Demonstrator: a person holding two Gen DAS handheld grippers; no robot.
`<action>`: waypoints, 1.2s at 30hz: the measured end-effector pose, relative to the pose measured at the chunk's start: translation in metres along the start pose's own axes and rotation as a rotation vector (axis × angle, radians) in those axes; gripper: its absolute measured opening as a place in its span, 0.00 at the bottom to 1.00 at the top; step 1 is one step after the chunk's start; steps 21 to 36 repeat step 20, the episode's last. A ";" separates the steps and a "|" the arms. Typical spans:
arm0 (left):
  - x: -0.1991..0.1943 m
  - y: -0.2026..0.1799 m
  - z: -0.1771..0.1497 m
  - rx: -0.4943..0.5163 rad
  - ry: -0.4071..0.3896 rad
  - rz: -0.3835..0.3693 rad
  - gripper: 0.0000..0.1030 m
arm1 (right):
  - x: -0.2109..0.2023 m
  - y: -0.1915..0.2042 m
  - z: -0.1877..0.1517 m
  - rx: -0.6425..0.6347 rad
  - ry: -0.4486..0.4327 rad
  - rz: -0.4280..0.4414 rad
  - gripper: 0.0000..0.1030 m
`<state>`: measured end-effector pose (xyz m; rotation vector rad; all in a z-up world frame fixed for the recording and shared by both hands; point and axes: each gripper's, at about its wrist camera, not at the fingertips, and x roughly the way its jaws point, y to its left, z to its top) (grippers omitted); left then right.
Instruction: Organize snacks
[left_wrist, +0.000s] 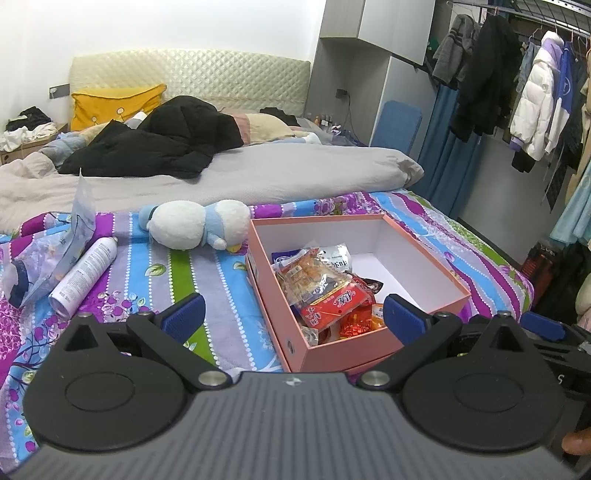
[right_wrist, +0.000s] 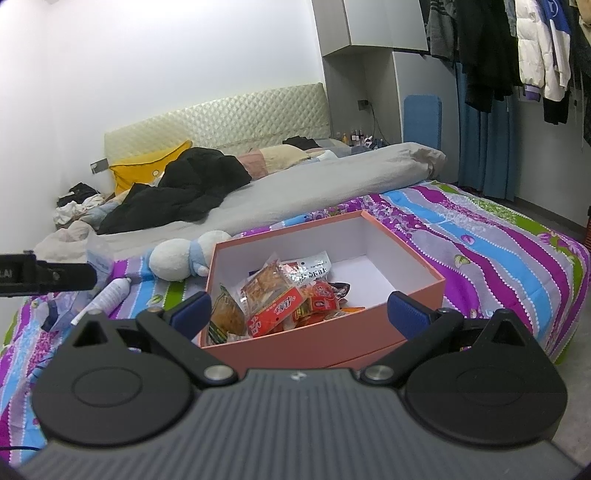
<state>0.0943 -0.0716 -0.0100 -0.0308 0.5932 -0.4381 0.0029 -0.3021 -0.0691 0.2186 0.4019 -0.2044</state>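
Here the snack packets (left_wrist: 325, 291) lie heaped in the near-left part of a pink box (left_wrist: 343, 354), whose far right corner shows bare white floor. The box sits open on a striped, flowered bedspread (left_wrist: 155, 273). Just beyond its far left corner lies a white and blue plush toy (left_wrist: 195, 225); further left a white spray can (left_wrist: 85, 277) lies on its side beside a crumpled clear bag (left_wrist: 48, 258). The left gripper (left_wrist: 293, 314) hangs over the box's near edge, fingers spread wide, holding nothing. The right gripper (right_wrist: 299, 312) is likewise spread and empty in front of the box.
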 end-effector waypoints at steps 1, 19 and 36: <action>0.000 -0.001 0.000 -0.001 0.001 -0.001 1.00 | 0.000 0.000 0.000 0.000 0.000 -0.002 1.00; 0.002 -0.001 -0.001 -0.001 0.015 -0.020 1.00 | 0.001 0.003 -0.001 -0.010 -0.001 -0.007 1.00; 0.002 -0.001 -0.001 -0.003 0.016 -0.022 1.00 | 0.001 0.002 -0.002 -0.008 0.003 -0.006 1.00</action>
